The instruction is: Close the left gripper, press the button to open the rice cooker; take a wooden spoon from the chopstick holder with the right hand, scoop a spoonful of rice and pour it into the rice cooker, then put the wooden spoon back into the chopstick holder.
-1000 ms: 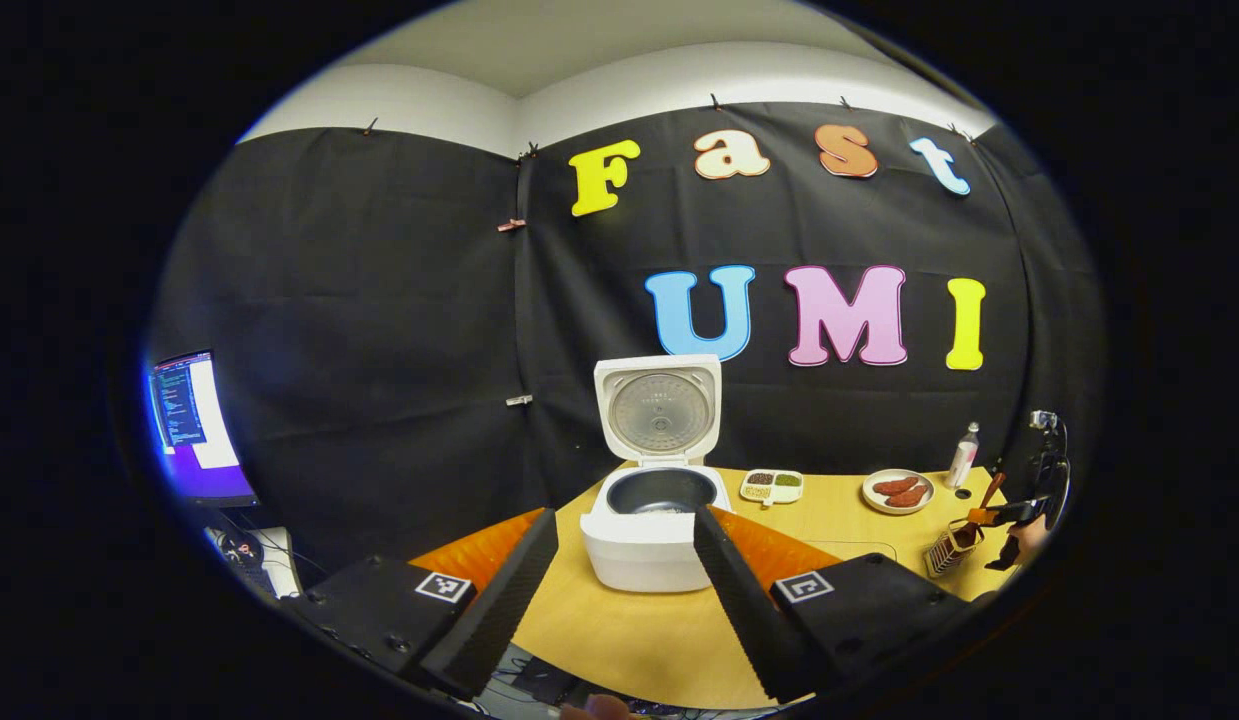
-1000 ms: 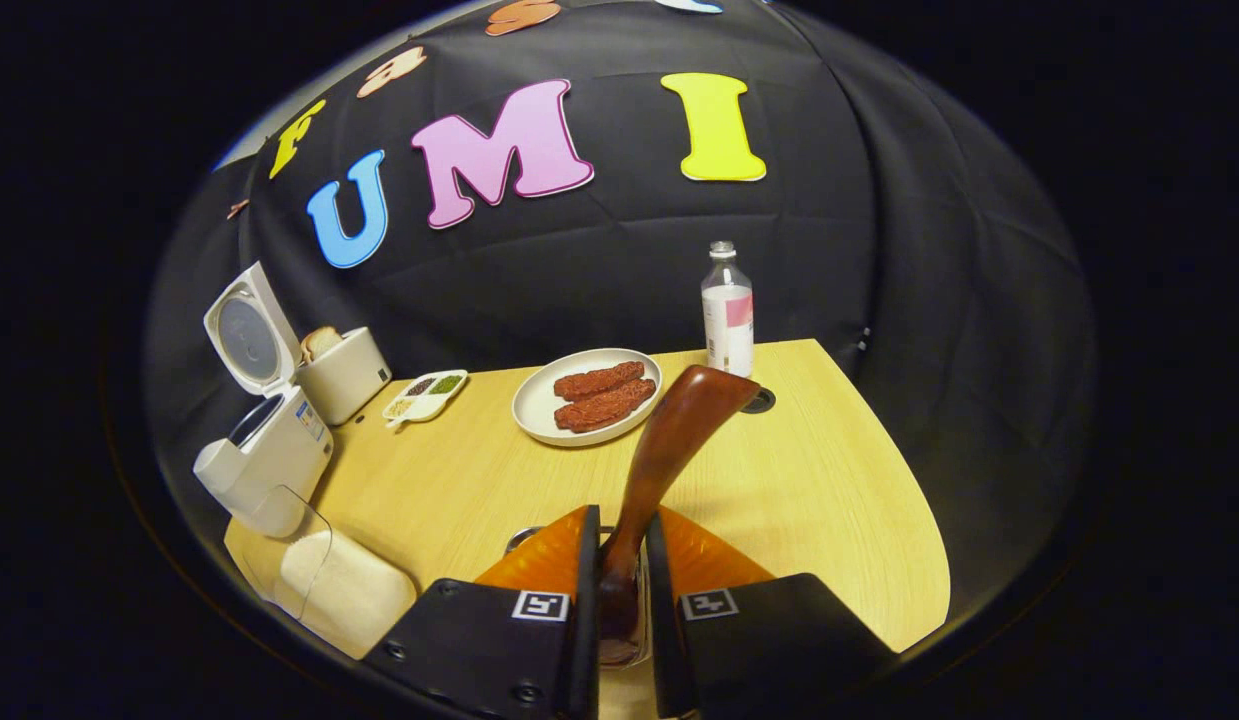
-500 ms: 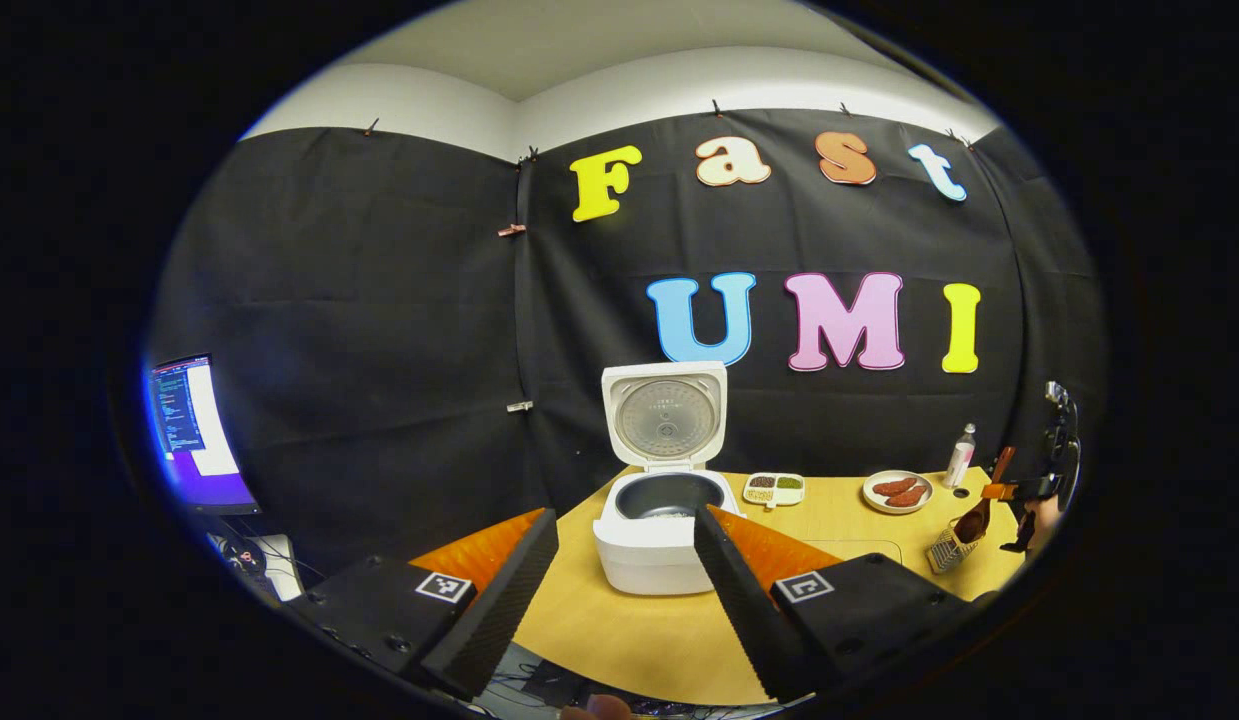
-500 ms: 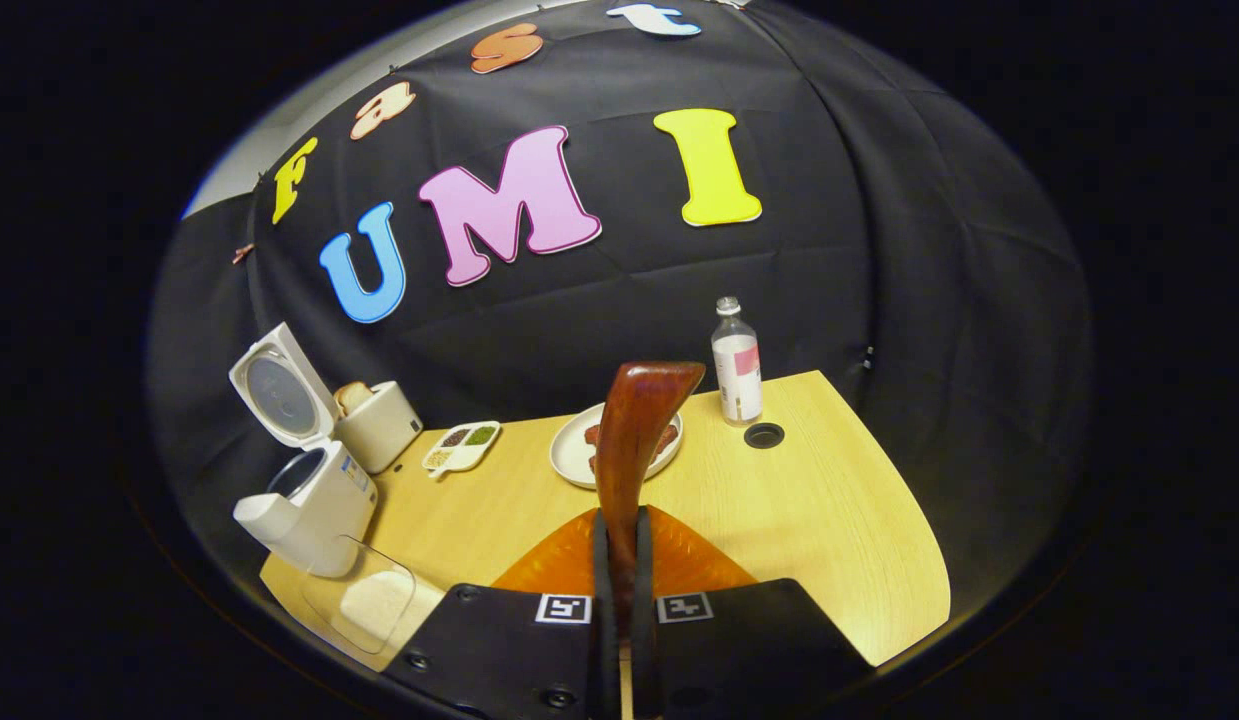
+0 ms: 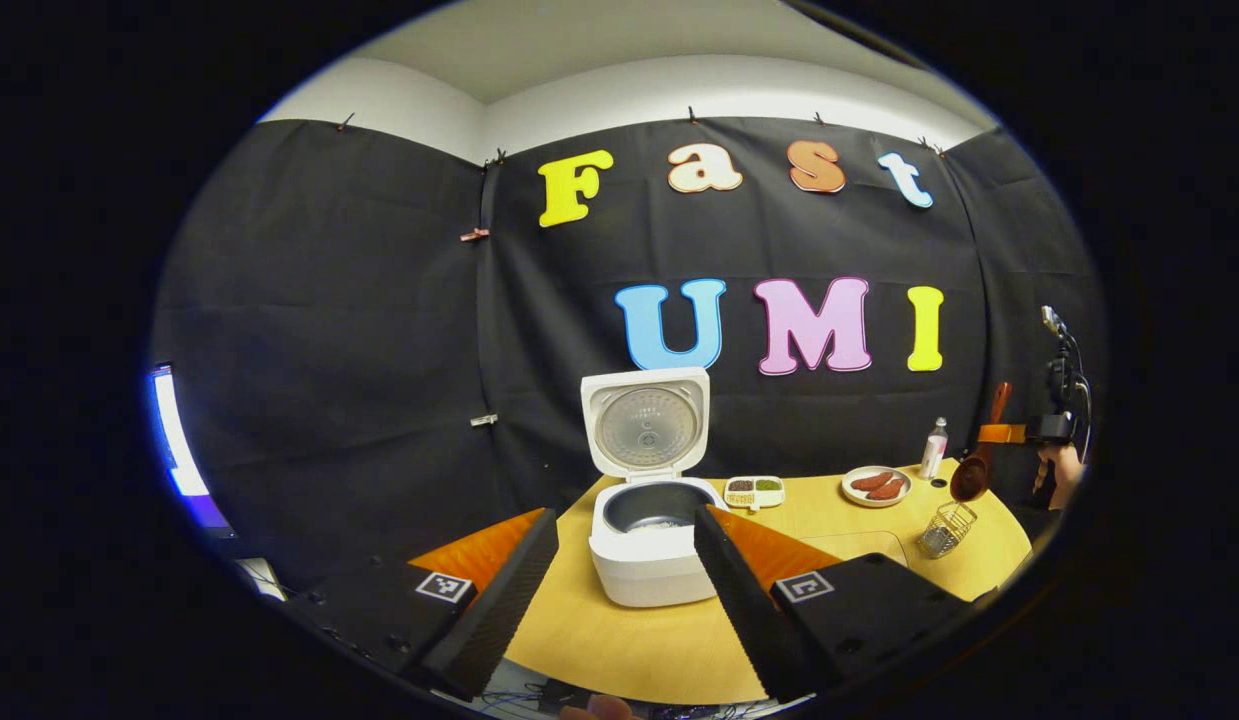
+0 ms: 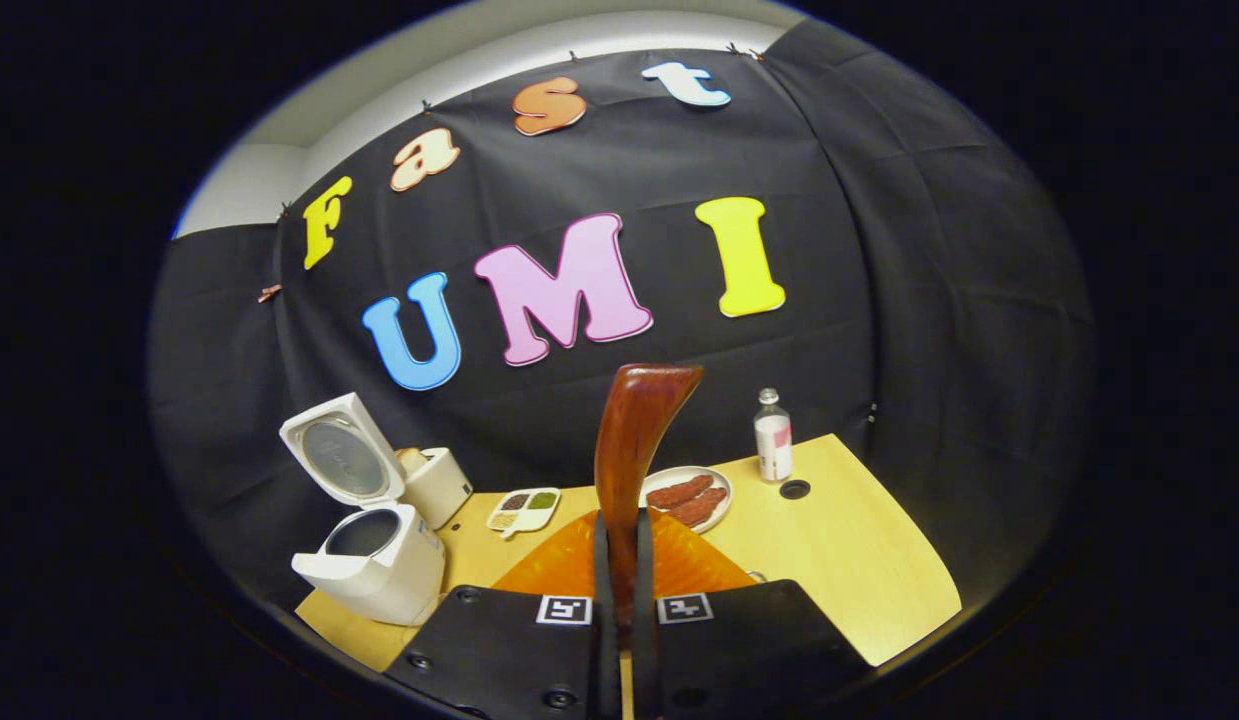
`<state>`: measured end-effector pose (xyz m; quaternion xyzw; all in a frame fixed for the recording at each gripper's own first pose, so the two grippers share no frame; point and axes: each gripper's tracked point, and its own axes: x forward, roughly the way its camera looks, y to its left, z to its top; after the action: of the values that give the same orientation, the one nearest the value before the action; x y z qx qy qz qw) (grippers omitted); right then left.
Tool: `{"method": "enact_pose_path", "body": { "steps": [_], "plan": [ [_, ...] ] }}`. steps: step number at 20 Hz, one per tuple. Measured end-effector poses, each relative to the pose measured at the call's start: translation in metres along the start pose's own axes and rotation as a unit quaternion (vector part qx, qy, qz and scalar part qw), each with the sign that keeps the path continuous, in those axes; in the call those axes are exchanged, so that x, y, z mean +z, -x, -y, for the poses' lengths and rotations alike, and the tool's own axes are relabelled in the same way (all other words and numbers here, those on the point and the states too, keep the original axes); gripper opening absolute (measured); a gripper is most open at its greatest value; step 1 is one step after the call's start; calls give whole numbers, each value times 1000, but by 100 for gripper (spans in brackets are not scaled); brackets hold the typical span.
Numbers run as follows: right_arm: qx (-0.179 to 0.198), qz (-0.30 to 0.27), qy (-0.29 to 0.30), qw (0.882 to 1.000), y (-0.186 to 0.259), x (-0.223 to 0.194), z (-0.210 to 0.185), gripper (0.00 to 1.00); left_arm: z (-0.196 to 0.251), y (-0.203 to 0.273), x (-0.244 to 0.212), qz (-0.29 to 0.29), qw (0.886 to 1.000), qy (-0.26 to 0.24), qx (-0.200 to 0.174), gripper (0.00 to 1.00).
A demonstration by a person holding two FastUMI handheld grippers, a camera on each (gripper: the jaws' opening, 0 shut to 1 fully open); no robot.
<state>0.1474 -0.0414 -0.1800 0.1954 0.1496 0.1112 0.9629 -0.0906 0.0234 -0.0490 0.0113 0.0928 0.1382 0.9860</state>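
The white rice cooker (image 5: pixel 649 560) stands open on the wooden table, its lid (image 5: pixel 644 420) upright and its dark pot bare. My left gripper (image 5: pixel 625 520) hovers open in front of it, one finger to each side, touching nothing. In the right gripper view my right gripper (image 6: pixel 621 525) is shut on the handle of the wooden spoon (image 6: pixel 629 450), which rises straight up between the fingers. From the left gripper view, the right gripper (image 5: pixel 1019 433) holds the spoon (image 5: pixel 974 470) in the air, bowl down, above the wire chopstick holder (image 5: pixel 944 530).
A plate of red meat (image 6: pixel 689 495), a small bottle (image 6: pixel 774 450) and a divided dish of grains (image 6: pixel 522 510) stand along the back of the table (image 6: pixel 859 570). A white container (image 6: pixel 434 485) sits behind the cooker (image 6: pixel 374 560). A lit screen (image 5: pixel 174 450) glows at far left.
My right gripper has risen with the spoon, lifting its bowl out of the chopstick holder and above it. The left gripper stays open and has shifted only slightly.
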Motion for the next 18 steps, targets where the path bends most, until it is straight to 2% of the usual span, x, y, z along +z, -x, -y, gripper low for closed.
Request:
{"method": "enact_pose_path", "body": {
  "steps": [5, 10, 14, 18],
  "plan": [
    [11, -22, 41, 999, 0, -46, -77, 9, -23, -17, -6, 4, 999, 7, -33, 94],
    [8, -73, 108, 991, -20, -115, -109, 9, -52, -34, -11, 1, 999, 4, -36, 94],
    [-10, -101, 194, 976, -41, -156, -113, 10, -66, -47, -19, -9, 999, 0, -36, 95],
    [-28, -130, 280, 951, -51, -197, -116, 9, -79, -61, -25, -18, 999, -7, -39, 95]
  ]
}}
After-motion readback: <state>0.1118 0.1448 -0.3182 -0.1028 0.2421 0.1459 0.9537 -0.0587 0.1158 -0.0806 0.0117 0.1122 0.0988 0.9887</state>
